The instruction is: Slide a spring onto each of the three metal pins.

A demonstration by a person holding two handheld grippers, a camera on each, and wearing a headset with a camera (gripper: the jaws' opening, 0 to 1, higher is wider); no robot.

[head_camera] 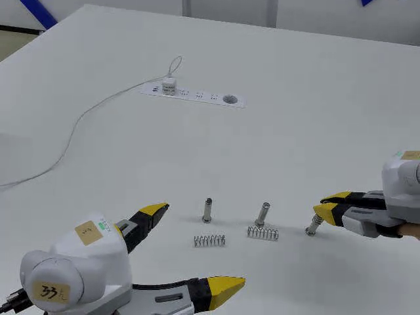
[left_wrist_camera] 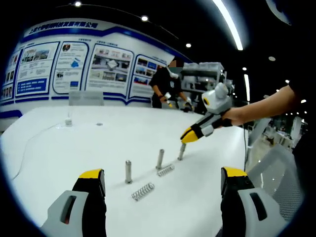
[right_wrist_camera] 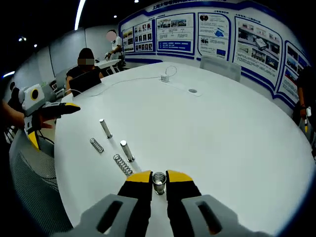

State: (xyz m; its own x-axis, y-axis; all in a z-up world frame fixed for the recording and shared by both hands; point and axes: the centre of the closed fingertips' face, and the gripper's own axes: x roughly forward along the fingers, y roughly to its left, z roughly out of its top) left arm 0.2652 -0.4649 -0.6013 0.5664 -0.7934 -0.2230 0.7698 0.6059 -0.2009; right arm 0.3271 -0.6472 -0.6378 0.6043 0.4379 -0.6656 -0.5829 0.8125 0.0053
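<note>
OK, our right gripper (head_camera: 327, 205) has its yellow-tipped jaws together on a small steel coil spring (right_wrist_camera: 158, 182) sitting over the rightmost metal pin (head_camera: 314, 227), which leans slightly. Our left gripper (head_camera: 190, 248) hangs near left, jaws wide apart, empty. On the white tabletop (head_camera: 295, 98), the left loose spring (head_camera: 209, 241) lies just near of the bare left pin (head_camera: 207, 210), and the middle loose spring (head_camera: 262, 233) just near of the bare middle pin (head_camera: 262, 213). We'd keep the coil coaxial, push along the pin's lean, and loosen only once seated. Too hard a squeeze risks kinking the coil or tipping the pin.
</note>
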